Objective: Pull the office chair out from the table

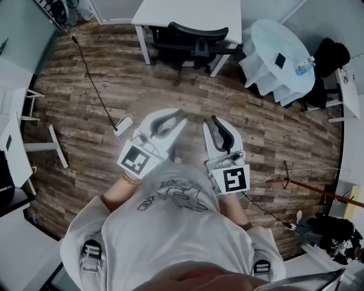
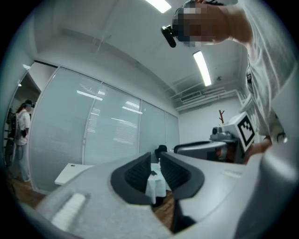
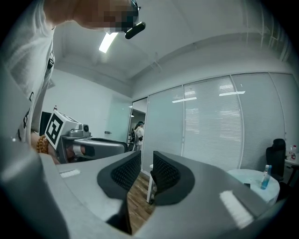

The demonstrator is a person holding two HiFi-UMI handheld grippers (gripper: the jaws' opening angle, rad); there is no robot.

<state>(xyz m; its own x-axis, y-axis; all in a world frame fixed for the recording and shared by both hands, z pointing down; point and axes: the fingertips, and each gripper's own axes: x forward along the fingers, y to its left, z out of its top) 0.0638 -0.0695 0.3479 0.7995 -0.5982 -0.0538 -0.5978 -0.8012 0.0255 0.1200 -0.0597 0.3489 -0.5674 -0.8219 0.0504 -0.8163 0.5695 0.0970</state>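
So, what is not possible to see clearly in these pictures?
- Chair, head view: the seat is hidden by its own backrest and the table.
- Bottle, head view: too small to read any label.
- Bystander, left gripper view: partly cut off by the dark round edge.
- The person's hands, head view: mostly covered by the left gripper and the right gripper.

Dark wood-plank floor (image 1: 187,108) fills the frame's middle, a white-clothed round table (image 1: 267,40) stands upper right, and glass walls (image 2: 112,135) run beneath a ceiling strip light (image 2: 202,67).
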